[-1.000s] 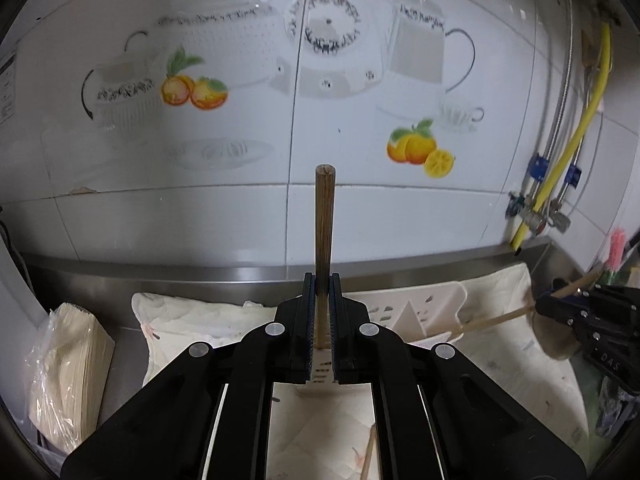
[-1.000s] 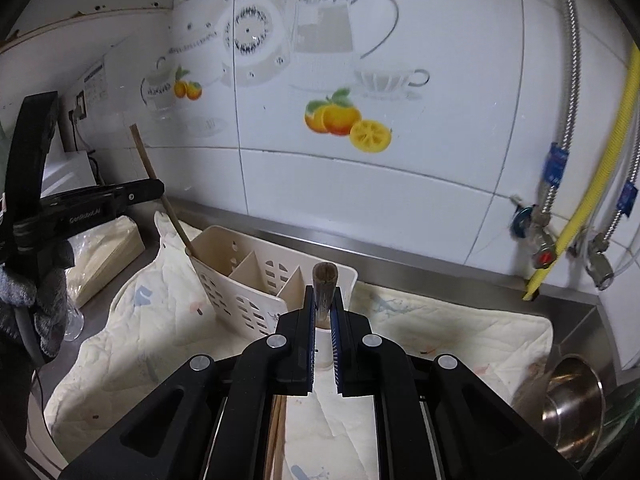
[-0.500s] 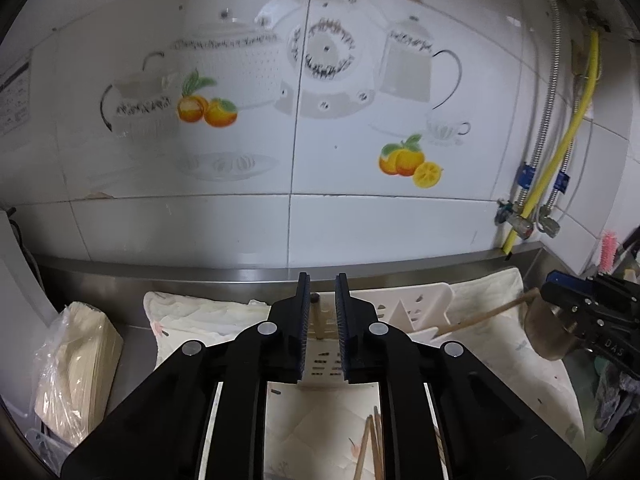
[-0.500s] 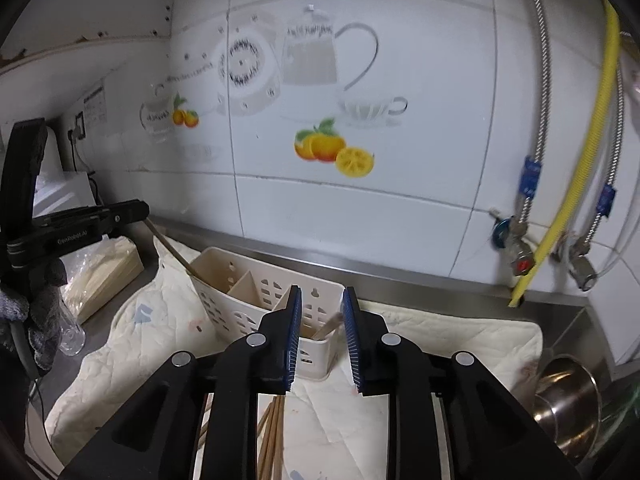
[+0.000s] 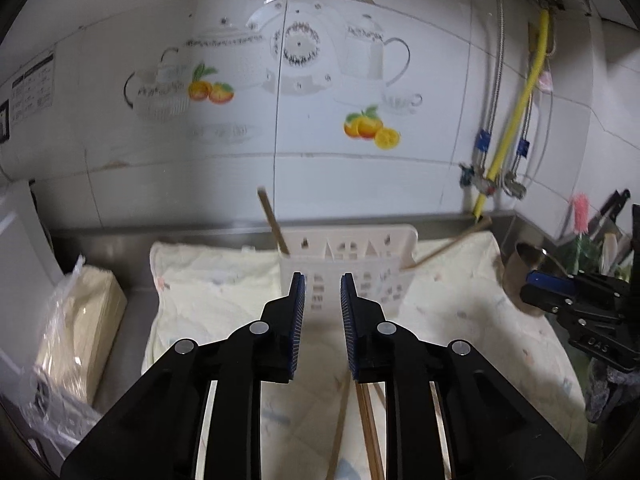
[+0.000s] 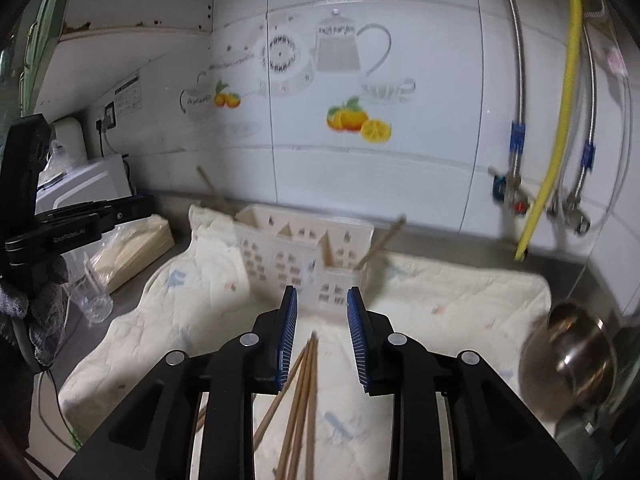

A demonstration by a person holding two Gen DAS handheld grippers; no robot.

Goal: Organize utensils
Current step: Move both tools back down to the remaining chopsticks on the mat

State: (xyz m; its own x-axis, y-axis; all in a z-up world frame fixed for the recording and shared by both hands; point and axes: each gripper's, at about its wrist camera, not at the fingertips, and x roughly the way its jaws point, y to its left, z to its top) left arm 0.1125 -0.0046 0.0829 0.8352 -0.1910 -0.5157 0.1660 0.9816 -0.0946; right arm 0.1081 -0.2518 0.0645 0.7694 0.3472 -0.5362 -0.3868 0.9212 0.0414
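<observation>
A white slotted utensil holder [image 5: 348, 264] stands on a cream cloth [image 5: 208, 280]; it also shows in the right wrist view [image 6: 304, 256]. One wooden chopstick [image 5: 273, 222] leans out of its left end and another [image 5: 448, 246] out of its right end; the right wrist view shows them too [image 6: 214, 194] [image 6: 380, 244]. Several loose chopsticks [image 6: 298, 404] lie on the cloth [image 6: 440, 304] in front of the holder. My left gripper [image 5: 322, 292] is open and empty, just short of the holder. My right gripper [image 6: 322, 304] is open and empty above the loose chopsticks.
A bagged stack of paper [image 5: 76, 328] lies left of the cloth, with a small glass [image 6: 94, 292] near it. A steel ladle bowl [image 6: 568, 356] sits at the right. Pipes and a yellow hose [image 6: 556, 128] run down the tiled wall.
Both grippers were shut on a chopstick each over the holder. They opened, the chopsticks dropped into the holder, and both grippers pulled back and up.
</observation>
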